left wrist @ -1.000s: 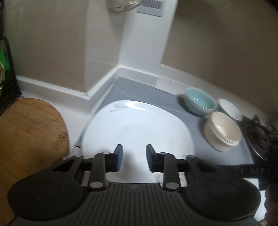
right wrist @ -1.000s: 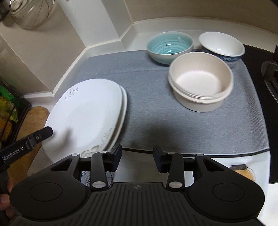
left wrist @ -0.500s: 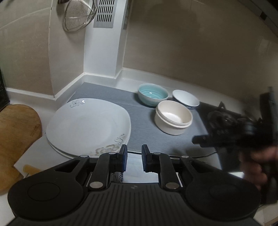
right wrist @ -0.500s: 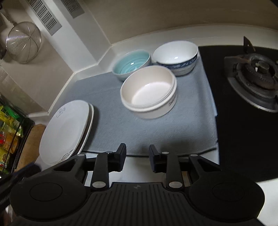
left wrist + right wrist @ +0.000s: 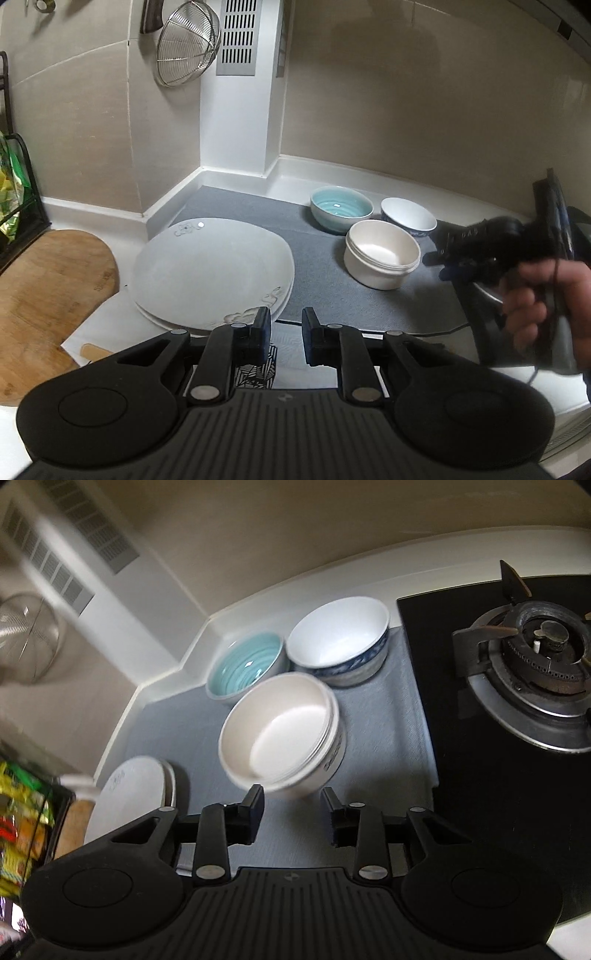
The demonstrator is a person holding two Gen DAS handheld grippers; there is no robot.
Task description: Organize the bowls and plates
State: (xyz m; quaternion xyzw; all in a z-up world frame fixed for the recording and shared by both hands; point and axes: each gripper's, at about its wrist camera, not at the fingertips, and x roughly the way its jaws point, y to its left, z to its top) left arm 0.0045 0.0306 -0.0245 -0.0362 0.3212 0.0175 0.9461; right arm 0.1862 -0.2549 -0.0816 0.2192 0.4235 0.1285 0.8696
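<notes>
Left wrist view: left gripper point(image 5: 284, 334) hangs above the front edge of the white worktop point(image 5: 110, 243), jaws nearly together with a narrow gap, nothing between them. The stack of two pale square-ish ceramic plates with a floral print point(image 5: 212, 271) lies just ahead and left of the fingertips, half on the grey ribbed drying mat point(image 5: 314, 269). The cream straight-walled bowls, nested point(image 5: 382, 254), sit further ahead to the right; behind them the teal ribbed bowl point(image 5: 340, 208) and the white bowl with a blue pattern outside point(image 5: 408, 220). A rounded wooden cutting board point(image 5: 48, 291) lies at left. A wire mesh strainer point(image 5: 186, 46) hangs on the wall. A hand point(image 5: 543, 295) holds the right gripper point(image 5: 443, 264) just right of the cream bowls.

Right wrist view, some motion blur: right gripper point(image 5: 291, 814) has its jaws apart, having just been opening, nothing clamped. The cream bowls point(image 5: 280, 734) sit directly ahead of the fingertips, near rim just beyond them, no contact. The teal bowl point(image 5: 245, 670) and white-and-blue bowl point(image 5: 340, 640) stand behind, close together. The plates point(image 5: 129, 797) are at lower left. A black gas hob with burner point(image 5: 535, 657) borders the mat point(image 5: 384, 738) on the right.
</notes>
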